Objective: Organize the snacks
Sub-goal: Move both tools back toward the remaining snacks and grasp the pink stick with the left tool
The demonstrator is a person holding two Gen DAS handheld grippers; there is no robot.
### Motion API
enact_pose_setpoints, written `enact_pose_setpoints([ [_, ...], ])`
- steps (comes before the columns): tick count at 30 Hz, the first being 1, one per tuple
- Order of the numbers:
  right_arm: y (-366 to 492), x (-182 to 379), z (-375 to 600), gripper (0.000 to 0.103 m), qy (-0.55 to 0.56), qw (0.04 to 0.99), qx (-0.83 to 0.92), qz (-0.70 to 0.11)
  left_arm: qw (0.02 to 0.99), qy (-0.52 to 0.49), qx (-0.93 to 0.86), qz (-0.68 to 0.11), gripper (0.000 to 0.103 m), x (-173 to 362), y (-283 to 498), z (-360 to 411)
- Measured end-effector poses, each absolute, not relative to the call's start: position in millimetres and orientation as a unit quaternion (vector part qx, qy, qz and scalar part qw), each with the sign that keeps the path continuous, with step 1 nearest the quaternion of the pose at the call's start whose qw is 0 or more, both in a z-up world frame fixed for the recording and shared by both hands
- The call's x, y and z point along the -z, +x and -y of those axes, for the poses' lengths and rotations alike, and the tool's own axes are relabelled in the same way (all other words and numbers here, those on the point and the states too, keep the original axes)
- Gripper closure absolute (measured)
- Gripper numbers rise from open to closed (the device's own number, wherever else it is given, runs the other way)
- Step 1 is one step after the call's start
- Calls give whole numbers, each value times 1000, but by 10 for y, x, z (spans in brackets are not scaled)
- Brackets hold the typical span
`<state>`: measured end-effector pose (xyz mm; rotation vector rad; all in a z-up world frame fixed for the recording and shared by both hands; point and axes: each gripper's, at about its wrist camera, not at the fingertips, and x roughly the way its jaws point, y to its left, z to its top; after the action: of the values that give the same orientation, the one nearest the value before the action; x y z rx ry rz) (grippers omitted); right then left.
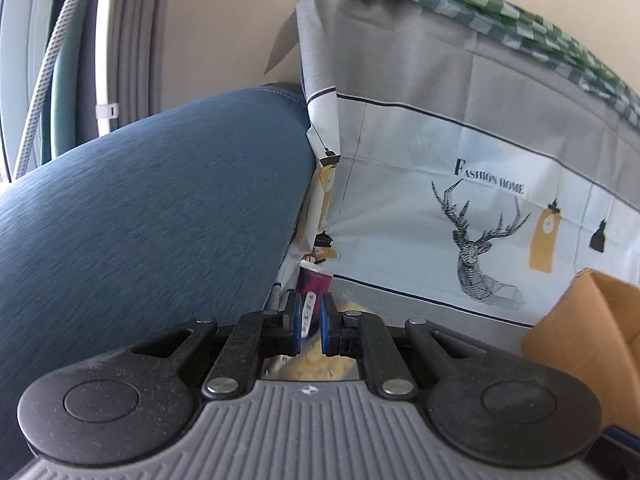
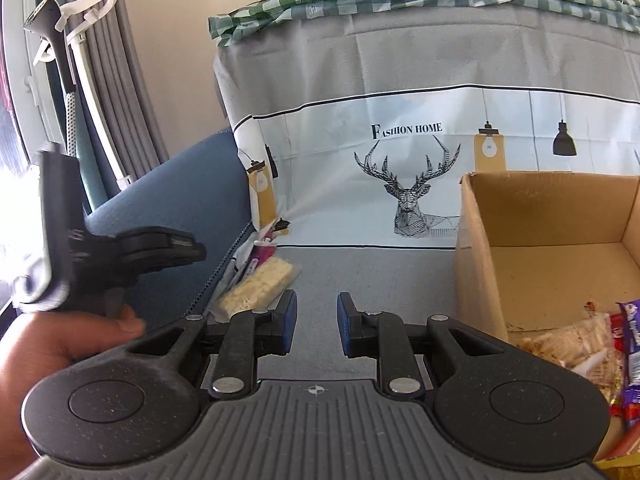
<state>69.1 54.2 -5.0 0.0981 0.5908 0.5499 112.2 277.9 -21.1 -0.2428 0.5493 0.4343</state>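
My left gripper (image 1: 310, 320) hangs low over the snacks beside the sofa arm, jaws nearly together with a narrow gap, a purple snack packet (image 1: 316, 286) showing just beyond and between them; a grip is not clear. A clear pack of pale yellow biscuits (image 1: 316, 366) lies under it. In the right wrist view the same biscuit pack (image 2: 260, 282) and purple packet (image 2: 262, 254) lie on the grey surface by the sofa arm. My right gripper (image 2: 317, 322) is open and empty above the grey surface. The left gripper's body (image 2: 120, 256) shows at the left, held by a hand.
An open cardboard box (image 2: 472, 264) stands at the right, holding a biscuit bag (image 2: 568, 344) and purple wrappers (image 2: 632, 344); its corner also shows in the left wrist view (image 1: 580, 328). A blue sofa arm (image 1: 140, 200) is at left. A deer-print cloth (image 2: 400, 160) hangs behind.
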Motion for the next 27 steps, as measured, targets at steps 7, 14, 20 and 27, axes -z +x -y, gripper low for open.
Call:
enact_pose_setpoints([
  [7,789,74,-597,79,64,913,-263,-304,921,-93,-228,-302,93,452,1533,-2739],
  [14,839,53,-624,79,79,911,-263,-306,904,-67,-238,-350,86,687,1884,-2731],
  [20,865,30,-598,78,88,912,-259,-306,888,-56,-218,-401,46,867,2084,-2697],
  [27,914,117,-647,74,76,906,-255,-328,887,-69,-211,-404,97,807,1998,-2716],
])
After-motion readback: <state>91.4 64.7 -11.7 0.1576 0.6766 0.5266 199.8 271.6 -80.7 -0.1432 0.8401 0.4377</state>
